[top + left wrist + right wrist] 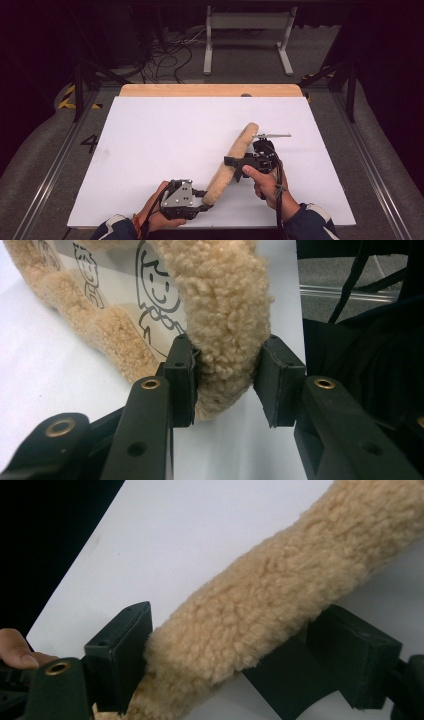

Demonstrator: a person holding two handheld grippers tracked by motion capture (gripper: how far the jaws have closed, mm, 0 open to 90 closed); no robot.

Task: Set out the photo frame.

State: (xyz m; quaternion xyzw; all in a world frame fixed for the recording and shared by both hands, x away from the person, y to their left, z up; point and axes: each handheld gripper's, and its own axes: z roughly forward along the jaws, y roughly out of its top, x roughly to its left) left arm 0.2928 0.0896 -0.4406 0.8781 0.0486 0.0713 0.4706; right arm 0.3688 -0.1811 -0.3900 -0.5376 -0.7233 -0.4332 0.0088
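Between both tools (226, 385), fleecy ring (225, 315)

high: above, looking down | gripper views: close — sharing fleece ring (225, 305)

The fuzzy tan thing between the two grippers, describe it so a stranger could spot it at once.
On the white table, toward the near right, a long fleecy tan cover lies slanted. It is the table's one woolly, curved thing, with cartoon figures printed on its inner side.

Left gripper (204, 196) clamped, low near edge, right gripper (231, 166) jaws wide apart
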